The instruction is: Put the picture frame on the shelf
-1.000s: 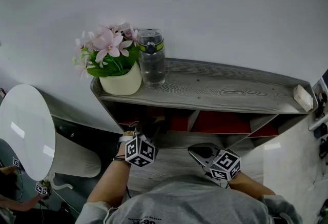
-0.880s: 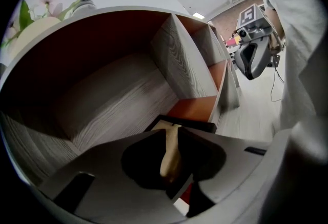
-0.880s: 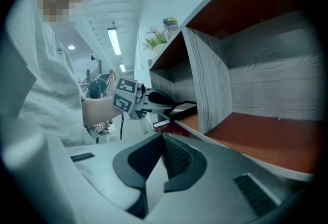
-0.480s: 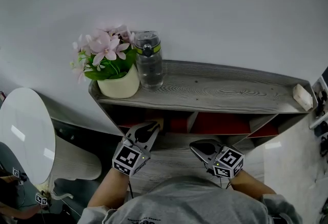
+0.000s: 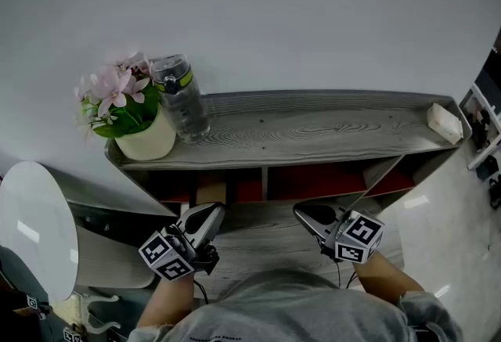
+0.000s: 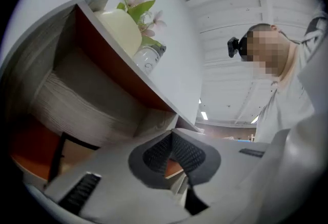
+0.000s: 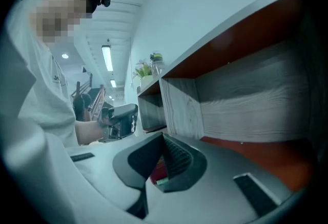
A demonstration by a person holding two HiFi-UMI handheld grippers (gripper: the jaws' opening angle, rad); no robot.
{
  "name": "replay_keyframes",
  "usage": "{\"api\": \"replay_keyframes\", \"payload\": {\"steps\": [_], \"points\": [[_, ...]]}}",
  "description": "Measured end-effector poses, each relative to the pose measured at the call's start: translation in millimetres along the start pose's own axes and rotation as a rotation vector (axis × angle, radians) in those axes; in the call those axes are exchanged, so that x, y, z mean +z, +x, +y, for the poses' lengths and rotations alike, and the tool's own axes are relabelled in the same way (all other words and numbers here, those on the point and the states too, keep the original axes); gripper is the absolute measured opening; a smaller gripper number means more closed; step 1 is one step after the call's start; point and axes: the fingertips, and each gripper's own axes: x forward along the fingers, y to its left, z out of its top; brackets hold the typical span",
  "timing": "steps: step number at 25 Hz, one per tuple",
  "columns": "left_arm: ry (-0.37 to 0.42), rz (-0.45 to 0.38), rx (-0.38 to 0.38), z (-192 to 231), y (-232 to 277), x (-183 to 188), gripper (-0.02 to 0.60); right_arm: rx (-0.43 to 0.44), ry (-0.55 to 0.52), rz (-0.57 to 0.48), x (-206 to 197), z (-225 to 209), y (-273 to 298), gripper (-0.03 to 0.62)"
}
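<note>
The picture frame (image 5: 210, 192), tan with a dark border, stands in the left lower compartment of the grey wooden shelf (image 5: 313, 133). In the left gripper view the picture frame (image 6: 74, 152) sits low at the left, apart from my jaws. My left gripper (image 5: 210, 212) hangs just in front of that compartment. Its jaws have just been closing and are now shut, with nothing between them (image 6: 171, 137). My right gripper (image 5: 302, 212) is shut and empty before the middle compartment (image 7: 163, 140).
On the top board stand a flower pot (image 5: 141, 137) and a water bottle (image 5: 182, 102) at the left, and a small pale block (image 5: 444, 122) at the right. A white round table (image 5: 35, 223) lies low at the left. The compartments have red backs (image 5: 313, 180).
My left gripper has rolled, risen and drawn back from the frame, which stays in the compartment. The right gripper has lifted a little. The head view has swung right.
</note>
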Motion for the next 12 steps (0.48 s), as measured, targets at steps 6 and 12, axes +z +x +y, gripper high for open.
{"api": "replay_keyframes", "payload": {"steps": [6, 12], "points": [[0.119, 0.085, -0.030, -44, 39, -26, 0.011, -0.017, 0.018, -0.051, 7, -19, -51, 0.014], [0.090, 0.038, 0.013, -81, 60, -38, 0.012, -0.021, -0.029, -0.075, 14, -36, -110, 0.014]]}}
